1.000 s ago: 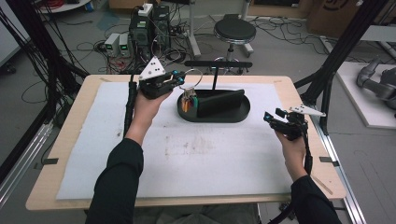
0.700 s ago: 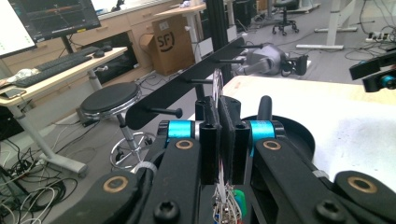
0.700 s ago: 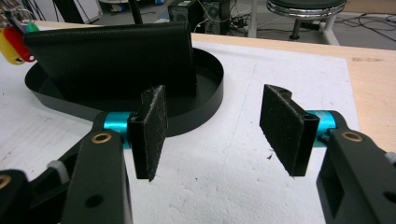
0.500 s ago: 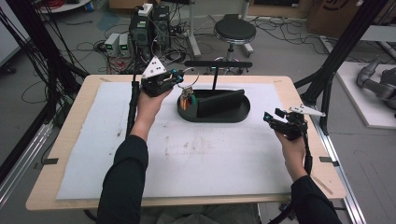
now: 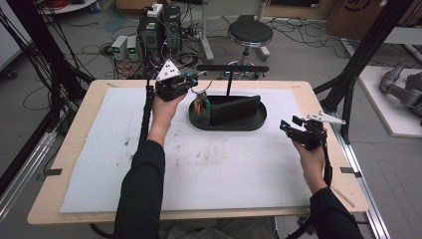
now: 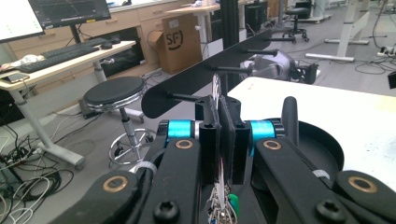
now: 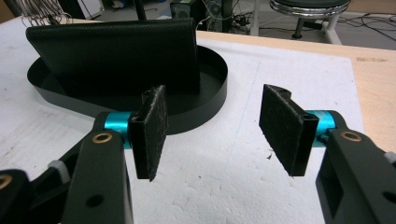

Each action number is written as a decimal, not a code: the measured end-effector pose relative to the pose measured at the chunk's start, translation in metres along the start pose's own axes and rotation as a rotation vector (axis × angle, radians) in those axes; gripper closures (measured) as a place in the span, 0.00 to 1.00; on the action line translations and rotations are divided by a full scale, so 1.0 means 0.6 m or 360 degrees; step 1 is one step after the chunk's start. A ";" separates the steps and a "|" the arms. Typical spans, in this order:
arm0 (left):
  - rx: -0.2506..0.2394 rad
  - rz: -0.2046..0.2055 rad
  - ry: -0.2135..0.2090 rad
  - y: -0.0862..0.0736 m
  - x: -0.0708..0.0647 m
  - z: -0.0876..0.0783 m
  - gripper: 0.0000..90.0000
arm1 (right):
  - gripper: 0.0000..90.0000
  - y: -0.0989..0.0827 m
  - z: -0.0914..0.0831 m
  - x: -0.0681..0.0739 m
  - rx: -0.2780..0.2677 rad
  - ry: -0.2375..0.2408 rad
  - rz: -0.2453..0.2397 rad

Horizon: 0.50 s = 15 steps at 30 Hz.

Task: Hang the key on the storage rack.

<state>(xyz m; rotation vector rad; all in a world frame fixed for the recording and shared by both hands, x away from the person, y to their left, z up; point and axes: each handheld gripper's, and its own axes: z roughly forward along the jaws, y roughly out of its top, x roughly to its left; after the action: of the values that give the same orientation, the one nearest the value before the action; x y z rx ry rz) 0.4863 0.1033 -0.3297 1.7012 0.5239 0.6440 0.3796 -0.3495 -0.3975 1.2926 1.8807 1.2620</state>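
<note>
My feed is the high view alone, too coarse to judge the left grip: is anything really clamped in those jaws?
Observer: Yes; the left gripper is shut on a metal key ring, keys hanging below.
Operator: How near is the rack?
Observer: The ring's top stands close beside a peg of the black rack.
Operator: And the right gripper?
Observer: The right gripper is open, nothing between its pads, facing the black tray.
</note>
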 end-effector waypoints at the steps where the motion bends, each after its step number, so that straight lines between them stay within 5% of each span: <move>1: 0.0007 0.0004 0.0004 -0.001 0.000 0.002 0.96 | 0.47 0.000 0.000 0.000 0.0001 0.0000 -0.0002; 15: -0.0019 -0.0006 0.0033 -0.003 0.003 0.020 0.96 | 0.49 -0.001 0.000 0.003 0.0007 0.0002 -0.0004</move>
<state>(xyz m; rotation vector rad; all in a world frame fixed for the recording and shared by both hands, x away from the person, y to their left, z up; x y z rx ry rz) 0.4958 0.0963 -0.3334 1.6837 0.5368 0.6617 0.3784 -0.3480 -0.3978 1.2913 1.8863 1.2584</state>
